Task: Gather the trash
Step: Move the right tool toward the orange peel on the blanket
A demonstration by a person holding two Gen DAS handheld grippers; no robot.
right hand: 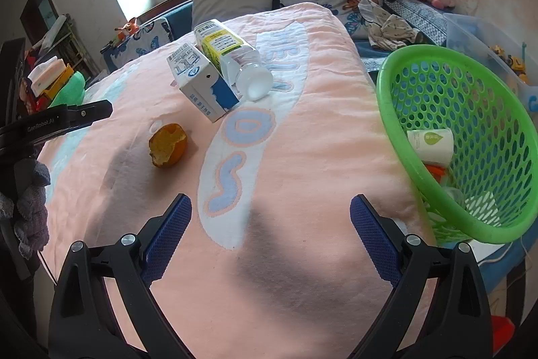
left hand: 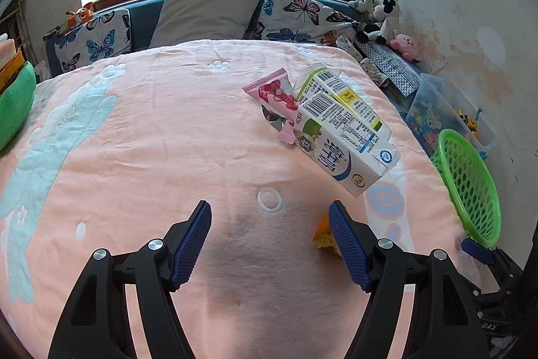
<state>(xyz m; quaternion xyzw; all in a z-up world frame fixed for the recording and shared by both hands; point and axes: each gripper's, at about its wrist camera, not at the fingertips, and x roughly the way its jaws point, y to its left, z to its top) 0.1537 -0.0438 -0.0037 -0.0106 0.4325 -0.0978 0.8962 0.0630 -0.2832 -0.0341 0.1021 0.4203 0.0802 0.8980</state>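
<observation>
Trash lies on a pink blanket (left hand: 151,140). A white and blue milk carton (left hand: 343,143) lies ahead and right of my open left gripper (left hand: 270,226); it also shows in the right wrist view (right hand: 201,83). A clear plastic bottle with a yellow-green label (right hand: 232,56) lies against it, and a pink snack wrapper (left hand: 272,93) lies behind. An orange peel (right hand: 168,145) sits by my left gripper's right finger (left hand: 348,244). My right gripper (right hand: 270,224) is open and empty. A green mesh basket (right hand: 396,123) at the bed's right edge holds a paper cup (right hand: 432,143).
Pillows (left hand: 208,5) stand against the headboard. Plush toys (left hand: 383,19) and a clear toy box (left hand: 437,110) sit to the right of the bed. A green cushion (left hand: 13,110) sits at the left. The left gripper's body (right hand: 57,120) shows at the left of the right wrist view.
</observation>
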